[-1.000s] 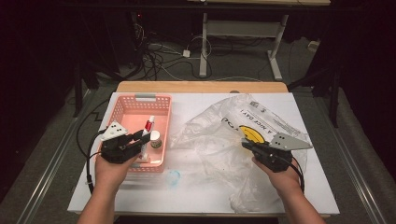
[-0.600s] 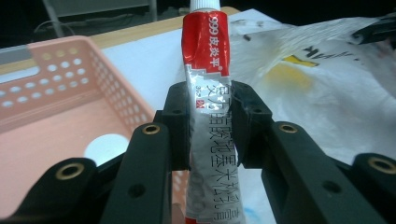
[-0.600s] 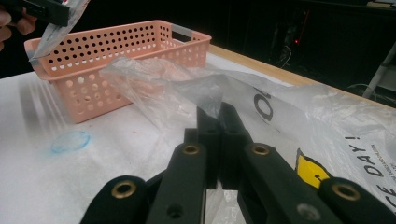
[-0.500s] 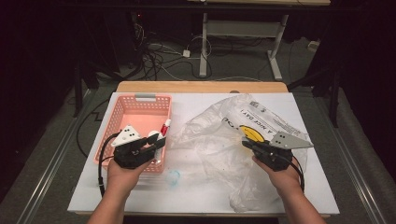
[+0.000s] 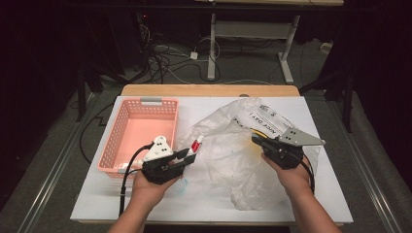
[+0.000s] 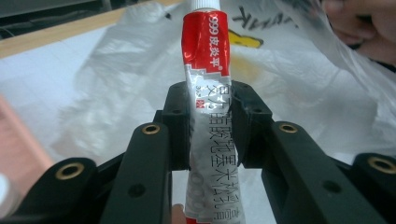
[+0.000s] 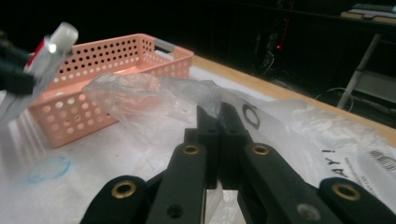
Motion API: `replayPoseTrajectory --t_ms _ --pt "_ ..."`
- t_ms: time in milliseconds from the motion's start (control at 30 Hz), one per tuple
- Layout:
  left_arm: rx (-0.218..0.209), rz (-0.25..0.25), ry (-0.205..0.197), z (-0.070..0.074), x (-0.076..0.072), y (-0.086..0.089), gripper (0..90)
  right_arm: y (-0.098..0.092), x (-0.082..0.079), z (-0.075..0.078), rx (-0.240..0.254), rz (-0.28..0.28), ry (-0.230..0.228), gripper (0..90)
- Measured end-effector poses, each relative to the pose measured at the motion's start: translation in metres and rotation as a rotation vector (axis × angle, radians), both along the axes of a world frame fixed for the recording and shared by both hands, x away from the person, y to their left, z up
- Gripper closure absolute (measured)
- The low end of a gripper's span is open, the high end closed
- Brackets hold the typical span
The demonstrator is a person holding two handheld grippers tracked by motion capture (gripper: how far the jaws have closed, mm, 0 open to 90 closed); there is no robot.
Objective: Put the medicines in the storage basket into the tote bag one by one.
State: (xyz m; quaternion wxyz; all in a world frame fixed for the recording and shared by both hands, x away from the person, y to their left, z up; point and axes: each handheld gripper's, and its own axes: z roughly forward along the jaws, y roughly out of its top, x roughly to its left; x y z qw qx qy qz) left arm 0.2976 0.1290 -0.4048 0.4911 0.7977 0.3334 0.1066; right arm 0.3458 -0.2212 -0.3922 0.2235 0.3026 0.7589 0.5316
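Note:
A red and silver tube with a white cap is clamped upright between the pads of my left gripper. In the high view that gripper hangs just right of the pink basket, and the tube points at the crumpled clear plastic bag. My right gripper is shut on a fold of the bag at its right side. In the right gripper view the jaws pinch the film, which lifts away to the left.
The pink perforated basket stands at the left on the white table top. A faint blue ring marks the table near it. Printed bag film spreads across the table's right half.
My left gripper has carried the tube rightward out of the basket to the bag's left edge. The right gripper has stayed in place on the bag.

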Motion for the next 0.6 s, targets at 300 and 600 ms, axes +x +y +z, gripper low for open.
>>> replayPoseTrajectory --t_ms 300,600 --pt "0.021 -0.047 0.029 -0.018 0.011 -0.042 68.5 -0.004 0.002 -0.013 0.020 -0.012 0.008 90.0" --pt "0.052 -0.071 0.039 -0.034 0.032 -0.086 68.5 -0.004 0.003 -0.013 0.022 -0.004 0.005 90.0"
